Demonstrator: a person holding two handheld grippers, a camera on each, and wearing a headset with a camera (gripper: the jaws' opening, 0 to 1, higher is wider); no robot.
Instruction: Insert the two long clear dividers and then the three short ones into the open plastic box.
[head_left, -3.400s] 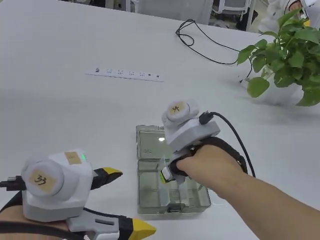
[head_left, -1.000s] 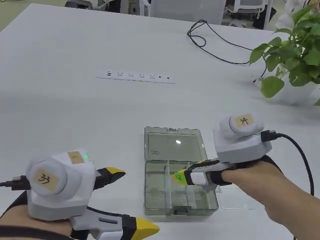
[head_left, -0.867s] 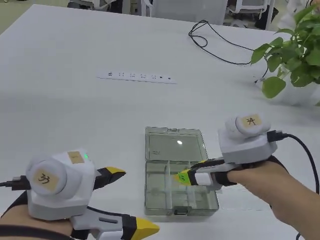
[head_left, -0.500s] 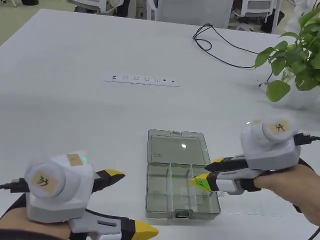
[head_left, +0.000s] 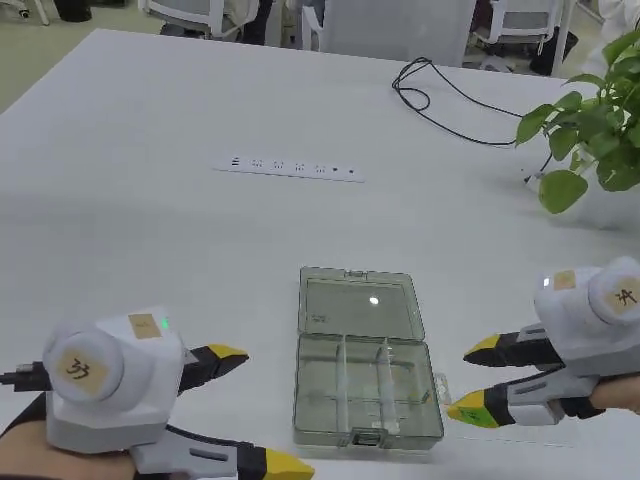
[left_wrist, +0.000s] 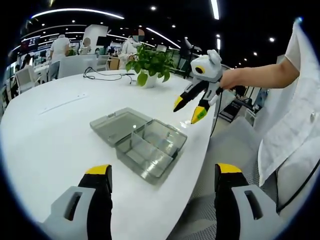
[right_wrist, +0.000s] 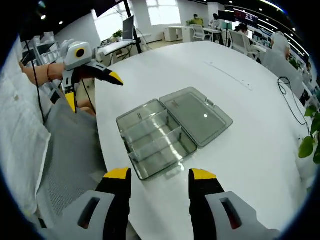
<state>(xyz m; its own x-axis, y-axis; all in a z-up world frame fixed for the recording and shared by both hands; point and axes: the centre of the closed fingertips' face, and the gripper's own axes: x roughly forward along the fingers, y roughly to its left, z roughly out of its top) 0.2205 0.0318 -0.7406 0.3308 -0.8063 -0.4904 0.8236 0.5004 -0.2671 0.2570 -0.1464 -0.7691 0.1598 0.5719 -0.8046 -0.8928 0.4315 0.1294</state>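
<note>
The open box (head_left: 360, 305) lay flat on the white worktop (head_left: 150, 230), between the two grippers and touching neither. Its lid was folded back away from the person, and its tray was on the near side. The right gripper (head_left: 472, 380) hung near the tray's right edge, and its fingers (head_left: 483, 347) pointed towards the tray. The left gripper (head_left: 255, 410) was farther off on the other side, with its fingers (head_left: 225, 355) also aimed at the box. Both pairs of fingers were spread apart and held nothing.

There was one box. Two long clear dividers (head_left: 342, 385) stood in its tray, running from the hinge side to the front wall and splitting the tray into three lanes. No short crosswise divider could be made out in the lanes.

Farther back on the worktop lay one white power strip (head_left: 292, 169) and one black cable (head_left: 450, 90). One leafy plant (head_left: 590, 120) stood at the right.
</note>
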